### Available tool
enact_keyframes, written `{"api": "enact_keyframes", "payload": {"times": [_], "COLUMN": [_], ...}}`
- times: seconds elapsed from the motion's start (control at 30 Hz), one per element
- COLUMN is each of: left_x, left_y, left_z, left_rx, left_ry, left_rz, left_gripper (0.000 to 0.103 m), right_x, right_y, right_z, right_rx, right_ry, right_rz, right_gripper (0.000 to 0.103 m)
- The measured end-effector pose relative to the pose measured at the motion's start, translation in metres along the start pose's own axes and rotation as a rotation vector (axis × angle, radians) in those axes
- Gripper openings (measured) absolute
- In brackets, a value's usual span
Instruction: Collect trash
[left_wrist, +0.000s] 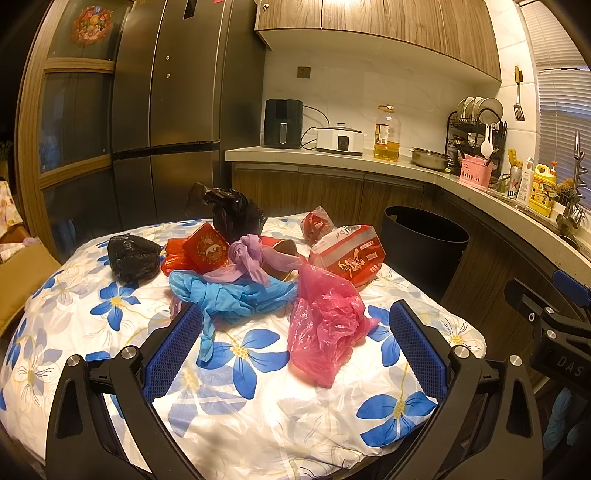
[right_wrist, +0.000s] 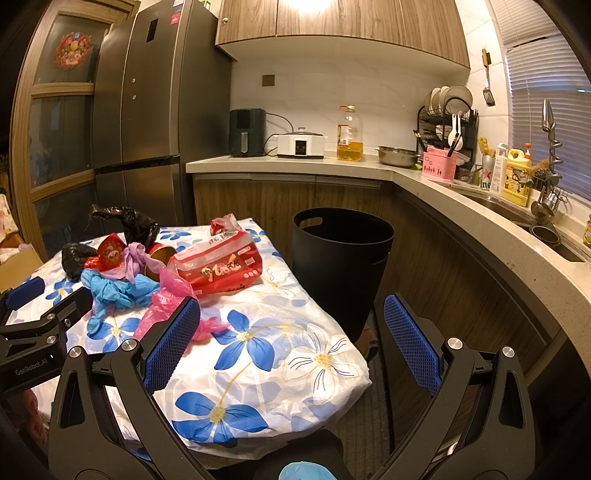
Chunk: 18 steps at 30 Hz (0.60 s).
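Blue-flowered cloth covers our surface (left_wrist: 258, 417), where the trash (left_wrist: 258, 273) lies heaped (bags, gloves, a red packet) beside a black bin (right_wrist: 341, 258). Behind stand a fridge (left_wrist: 177, 110) and a kitchen counter (right_wrist: 295, 164). We read "GenRobot.AI" on the left gripper (right_wrist: 37, 332). Both grippers' fingers (left_wrist: 173, 350) stand apart, empty.
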<state>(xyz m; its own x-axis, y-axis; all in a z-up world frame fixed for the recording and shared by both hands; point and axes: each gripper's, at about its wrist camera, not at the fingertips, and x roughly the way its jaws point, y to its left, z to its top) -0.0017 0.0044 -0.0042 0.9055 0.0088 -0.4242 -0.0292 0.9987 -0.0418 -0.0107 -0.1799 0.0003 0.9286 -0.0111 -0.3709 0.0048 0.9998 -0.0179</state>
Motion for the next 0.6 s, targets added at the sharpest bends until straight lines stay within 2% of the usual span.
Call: {"api": "enact_keyframes", "payload": {"times": [0.6], "left_x": [0.0002], "left_y": [-0.0001], "left_z": [0.0002], "left_rx": [0.001], "left_ry": [0.001], "left_rz": [-0.001], "left_gripper": [0.098], "right_x": [-0.0001], "right_y": [-0.0012], "right_z": [0.0013], "right_rx": [-0.001], "right_ry": [0.002], "right_rz": [0.0], "right_gripper": [0.098]}}
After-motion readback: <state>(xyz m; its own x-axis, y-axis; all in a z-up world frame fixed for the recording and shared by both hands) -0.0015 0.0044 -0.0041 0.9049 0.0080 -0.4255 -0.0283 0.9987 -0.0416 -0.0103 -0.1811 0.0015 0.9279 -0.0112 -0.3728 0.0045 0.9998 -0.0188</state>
